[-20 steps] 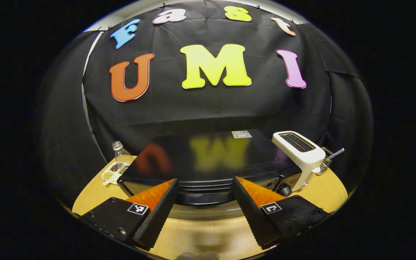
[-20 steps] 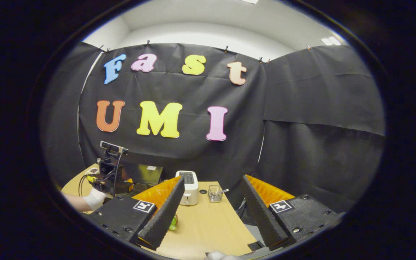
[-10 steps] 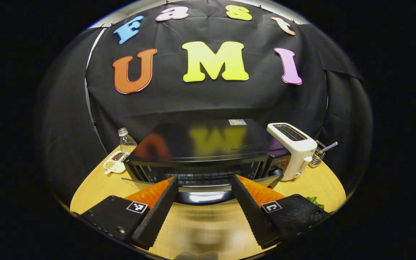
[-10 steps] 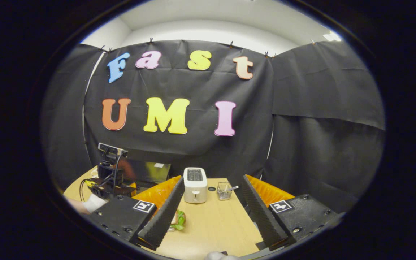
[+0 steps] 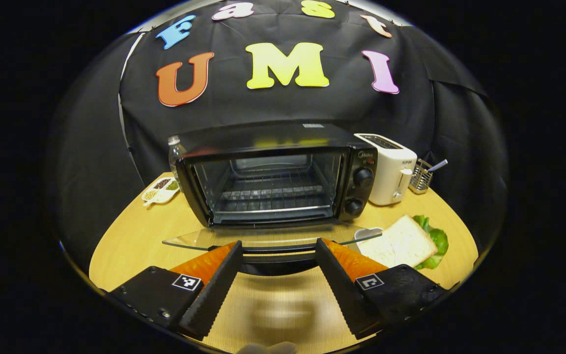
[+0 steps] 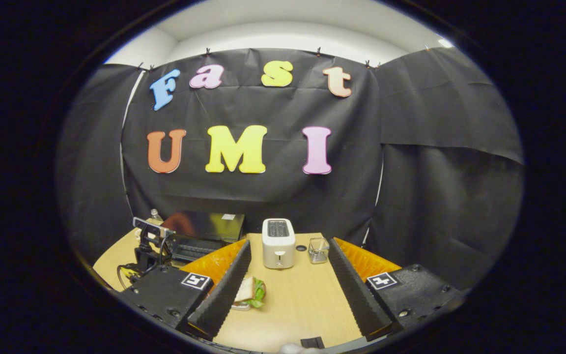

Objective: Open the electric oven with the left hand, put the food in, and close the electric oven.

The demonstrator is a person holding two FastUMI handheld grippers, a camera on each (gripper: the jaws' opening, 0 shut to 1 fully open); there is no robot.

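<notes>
left tool (image 5: 277,268): fingers spread wide, gripping nothing; hovers over the tabletop just in front of the lowered door's handle, which sits between the 2 fingers but untouched as far as I can tell.
right tool (image 6: 289,285): fingers apart, empty; held above the tabletop, aimed past the sandwich toward the toaster.
step: opening looks done, door is down flat; judgement: step 1 of 3 finished, loading the food is next.
next move: probably the right tool drops to the food, closes on it gently so the bread does not crush, carries it over the door onto the rack; left tool needs to clear the door path first.
oven door (image 5: 268,239): clear glass slab, hinged at the bottom, lying near level, dark bar handle at its front edge.
electric oven (image 5: 275,179): boxy black metal shell, glossy top, 2 round knobs on its right panel, cavity open.
rack (image 5: 273,192): thin wire grid inside, bare.
food (image 5: 401,243): white bread slice, soft and square with a rounded top, green leafy lettuce under it, on a small white dish; on the tabletop right of the door, in front of the toaster.
toaster (image 5: 386,167): white, smooth plastic, rounded box, just beside the oven's right side.
tabletop (image 5: 135,236): light wood grain, round edge.
far left: small white divided dish (image 5: 160,189) with grains, clear bottle behind it.
</notes>
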